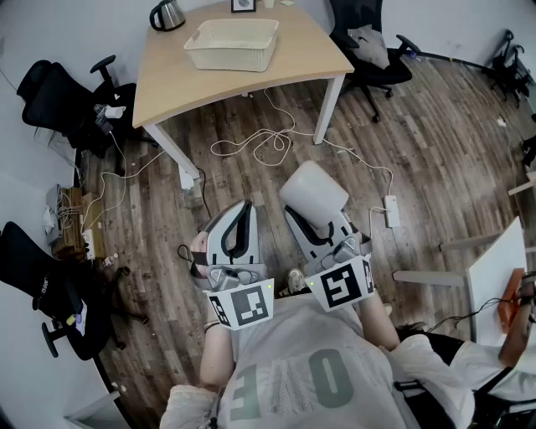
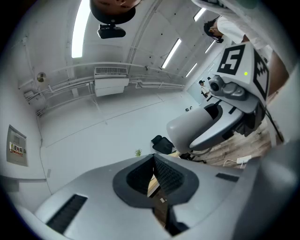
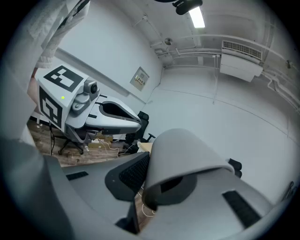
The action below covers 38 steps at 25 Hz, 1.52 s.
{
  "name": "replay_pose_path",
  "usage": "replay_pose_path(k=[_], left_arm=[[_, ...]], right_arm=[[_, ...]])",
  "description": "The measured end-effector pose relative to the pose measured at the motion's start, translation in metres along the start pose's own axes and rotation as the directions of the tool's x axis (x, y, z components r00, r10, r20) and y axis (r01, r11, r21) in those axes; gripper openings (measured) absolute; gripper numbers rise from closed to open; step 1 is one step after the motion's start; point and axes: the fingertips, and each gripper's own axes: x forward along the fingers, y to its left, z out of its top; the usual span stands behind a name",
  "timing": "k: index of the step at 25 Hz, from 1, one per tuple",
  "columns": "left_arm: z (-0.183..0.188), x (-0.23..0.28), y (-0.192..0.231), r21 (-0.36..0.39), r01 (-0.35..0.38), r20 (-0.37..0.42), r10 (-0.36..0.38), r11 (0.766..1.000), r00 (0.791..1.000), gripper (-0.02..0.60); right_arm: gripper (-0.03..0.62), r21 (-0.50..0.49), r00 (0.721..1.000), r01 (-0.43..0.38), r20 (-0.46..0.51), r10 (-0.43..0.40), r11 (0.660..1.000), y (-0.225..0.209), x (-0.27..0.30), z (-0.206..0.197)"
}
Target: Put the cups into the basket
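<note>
My right gripper (image 1: 318, 218) is shut on a pale grey cup (image 1: 312, 194), held mouth-down above the wooden floor. In the right gripper view the cup (image 3: 187, 157) fills the space between the jaws and hides the right pad. My left gripper (image 1: 241, 216) is beside it on the left, shut with nothing in it. In the left gripper view its dark pads (image 2: 166, 173) nearly touch, with only a thin slit between them. The white basket (image 1: 232, 43) stands on the wooden table (image 1: 167, 80) far ahead. I see no other cup.
A black kettle (image 1: 167, 14) stands at the table's back left corner. White cables (image 1: 255, 144) and a power strip (image 1: 390, 211) lie on the floor between me and the table. Black office chairs (image 1: 59, 96) stand left, another (image 1: 368, 50) right of the table.
</note>
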Motion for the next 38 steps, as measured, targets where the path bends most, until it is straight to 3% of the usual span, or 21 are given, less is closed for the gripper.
replay_pose_path(k=[11, 18, 24, 29, 33, 38], left_arm=[[0.017, 0.025, -0.016, 0.025, 0.008, 0.015, -0.008, 1.0, 1.0, 0.009], [0.016, 0.042, -0.038, 0.112, 0.021, -0.013, -0.019, 0.994, 1.0, 0.009], [-0.007, 0.066, -0.049, 0.056, 0.08, -0.036, -0.078, 0.995, 0.996, 0.009], [-0.032, 0.108, -0.032, 0.035, 0.091, -0.032, -0.09, 0.995, 0.995, 0.009], [-0.049, 0.144, 0.011, -0.029, 0.079, 0.003, -0.079, 0.996, 0.997, 0.009], [-0.08, 0.184, 0.063, 0.047, 0.063, -0.002, -0.063, 0.997, 0.998, 0.009]], right_arm=[[0.034, -0.001, 1.0, 0.008, 0.011, -0.008, 1.0, -0.024, -0.007, -0.015], [0.035, -0.054, 1.0, -0.007, 0.018, 0.007, 0.999, -0.036, -0.005, -0.033], [0.034, -0.046, 0.999, -0.027, -0.032, 0.026, 0.999, -0.043, 0.012, -0.055], [0.035, -0.045, 0.997, -0.03, -0.078, 0.026, 0.999, -0.061, 0.053, -0.075], [0.034, -0.041, 0.995, -0.041, -0.092, 0.037, 0.998, -0.079, 0.105, -0.073], [0.034, -0.07, 0.995, -0.041, -0.098, 0.034, 0.997, -0.101, 0.167, -0.055]])
